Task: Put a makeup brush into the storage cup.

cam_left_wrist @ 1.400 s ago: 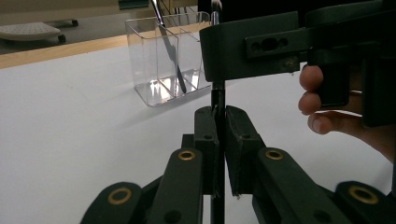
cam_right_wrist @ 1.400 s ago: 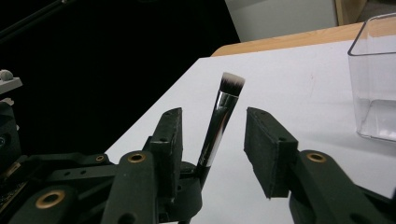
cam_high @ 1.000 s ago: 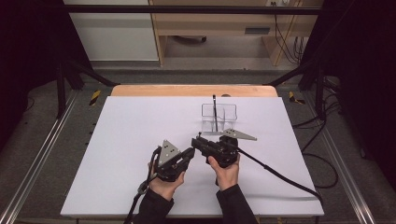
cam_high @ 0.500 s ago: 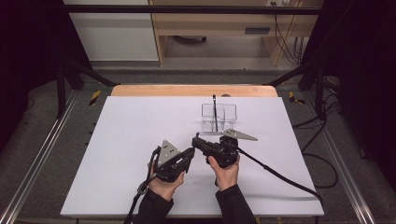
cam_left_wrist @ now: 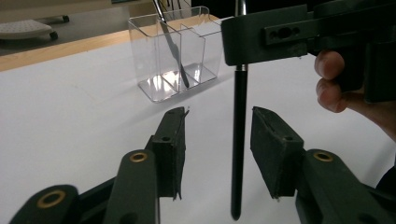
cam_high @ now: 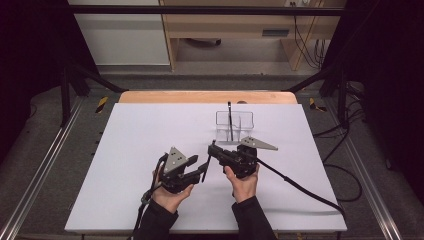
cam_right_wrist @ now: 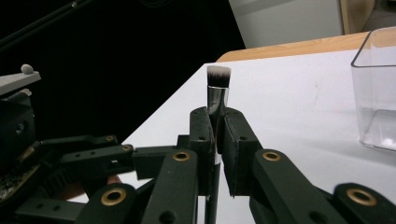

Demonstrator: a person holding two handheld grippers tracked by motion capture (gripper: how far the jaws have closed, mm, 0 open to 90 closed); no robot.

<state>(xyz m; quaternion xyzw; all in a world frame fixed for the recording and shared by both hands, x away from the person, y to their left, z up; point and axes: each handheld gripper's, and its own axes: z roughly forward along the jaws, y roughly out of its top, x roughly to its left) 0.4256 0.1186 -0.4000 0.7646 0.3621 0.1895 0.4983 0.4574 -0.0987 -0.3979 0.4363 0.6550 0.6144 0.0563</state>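
Left gripper [cam_left_wrist: 217, 140] jaws have just been opening off the black-handled makeup brush [cam_left_wrist: 239, 140], now clamped upright by the right gripper [cam_right_wrist: 217, 140] alone, near the clear plastic organizer [cam_high: 234, 126], handover completing.

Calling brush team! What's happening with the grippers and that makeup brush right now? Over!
Right gripper shut on makeup brush. Left gripper jaws just opened, brush handle between them, untouched. Clear organizer behind, one black tool inside. Nothing blocking.

Grey floor [cam_high: 210, 80], wooden shelving [cam_high: 235, 25], dark surrounding frame [cam_high: 200, 10].
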